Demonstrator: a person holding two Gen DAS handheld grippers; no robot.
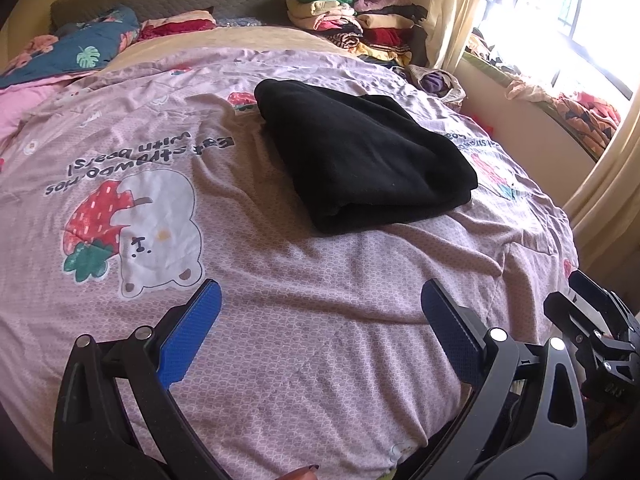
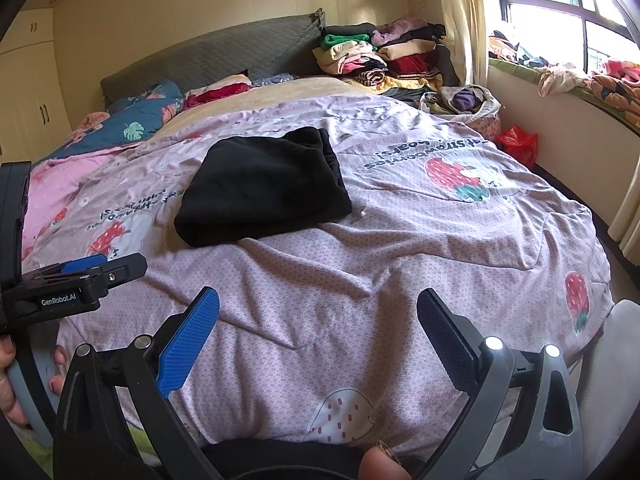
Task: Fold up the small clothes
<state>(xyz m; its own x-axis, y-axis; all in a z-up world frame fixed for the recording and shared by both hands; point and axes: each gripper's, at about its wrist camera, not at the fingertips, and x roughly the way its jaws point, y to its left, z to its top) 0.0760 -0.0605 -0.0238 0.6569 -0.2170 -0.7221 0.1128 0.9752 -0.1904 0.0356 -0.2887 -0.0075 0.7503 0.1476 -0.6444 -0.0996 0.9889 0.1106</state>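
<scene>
Left claw: jaws spread wide, blue pads facing each other, nothing between them; it hangs over the near part of the bed cover. Right claw: same state, wide open, empty, also above the near edge of the cover.

Black garment: folded into a compact thick bundle, lying flat on the cover. Position relative to left claw: ahead and slightly right, well apart. Relative to right claw: ahead and to the left, well apart. Neither claw touches it.

Cover is pinkish-mauve with a bear-and-strawberry print ahead-left of the left claw. Fabric wrinkled between both claws and the garment.

Stack of folded clothes sits far ahead of the right claw, at the head corner of the bed beside the curtain. Grey headboard far ahead, left of that stack. Blue leaf-print quilt far ahead-left of the left claw.
</scene>
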